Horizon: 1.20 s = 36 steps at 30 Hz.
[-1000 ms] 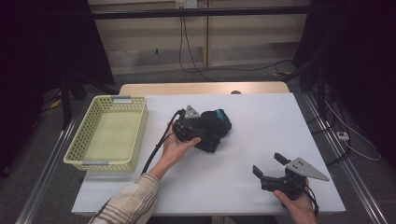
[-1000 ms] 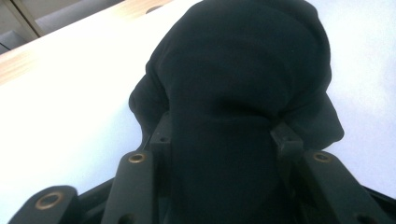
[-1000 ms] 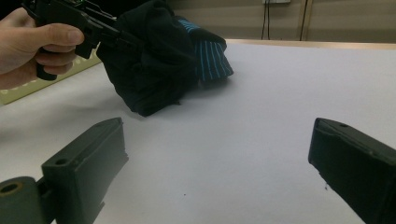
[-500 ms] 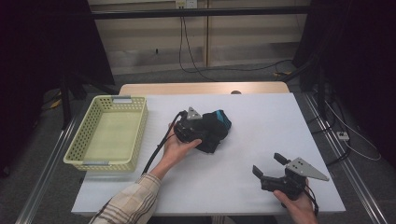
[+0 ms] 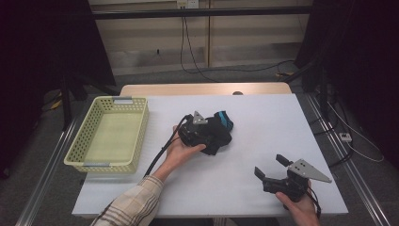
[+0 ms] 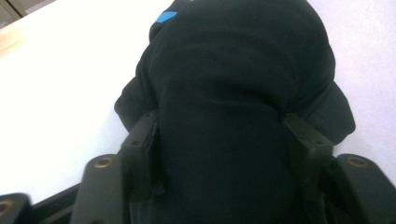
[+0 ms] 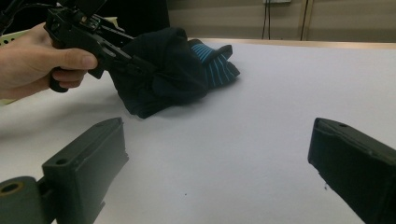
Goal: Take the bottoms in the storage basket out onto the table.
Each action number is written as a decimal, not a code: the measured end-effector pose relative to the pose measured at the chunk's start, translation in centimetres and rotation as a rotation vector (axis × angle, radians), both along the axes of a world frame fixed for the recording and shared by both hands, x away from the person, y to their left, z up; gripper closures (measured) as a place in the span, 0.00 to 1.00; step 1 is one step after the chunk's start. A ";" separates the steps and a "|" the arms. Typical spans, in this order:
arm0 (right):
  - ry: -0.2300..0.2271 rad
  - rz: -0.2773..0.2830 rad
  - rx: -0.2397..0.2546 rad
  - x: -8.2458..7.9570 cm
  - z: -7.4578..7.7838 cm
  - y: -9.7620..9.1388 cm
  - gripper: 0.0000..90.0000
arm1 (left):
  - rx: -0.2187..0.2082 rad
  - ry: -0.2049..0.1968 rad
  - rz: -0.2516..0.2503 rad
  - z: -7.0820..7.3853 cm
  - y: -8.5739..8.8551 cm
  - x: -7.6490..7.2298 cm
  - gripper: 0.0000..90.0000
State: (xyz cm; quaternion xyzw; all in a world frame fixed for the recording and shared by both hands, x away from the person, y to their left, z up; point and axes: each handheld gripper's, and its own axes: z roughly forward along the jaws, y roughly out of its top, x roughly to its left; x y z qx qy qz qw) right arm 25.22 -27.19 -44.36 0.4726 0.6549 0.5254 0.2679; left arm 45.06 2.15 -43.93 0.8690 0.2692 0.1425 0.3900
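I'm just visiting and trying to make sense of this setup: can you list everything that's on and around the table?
Dark cloth bundle: one, black with a blue striped part, middle of the table, lying between the left gripper's jaws.
Basket: one, pale yellow-green plastic mesh, on the table's left side, nothing seen in it.
Table: one, white top with a wooden strip along the far edge.
Cables: several, black, down the far wall and on the floor.
Left gripper: one, black; its jaws have just been opening, with the cloth between them.
Right gripper: one, black with a grey plate, near right of the table, jaws open with nothing between.
Hands: two; the left has a plaid sleeve.
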 end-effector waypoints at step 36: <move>0.003 -0.005 0.002 0.0 0.0 -0.1 0.05 | -0.059 0.060 0.066 -0.2 1.2 1.5 0.28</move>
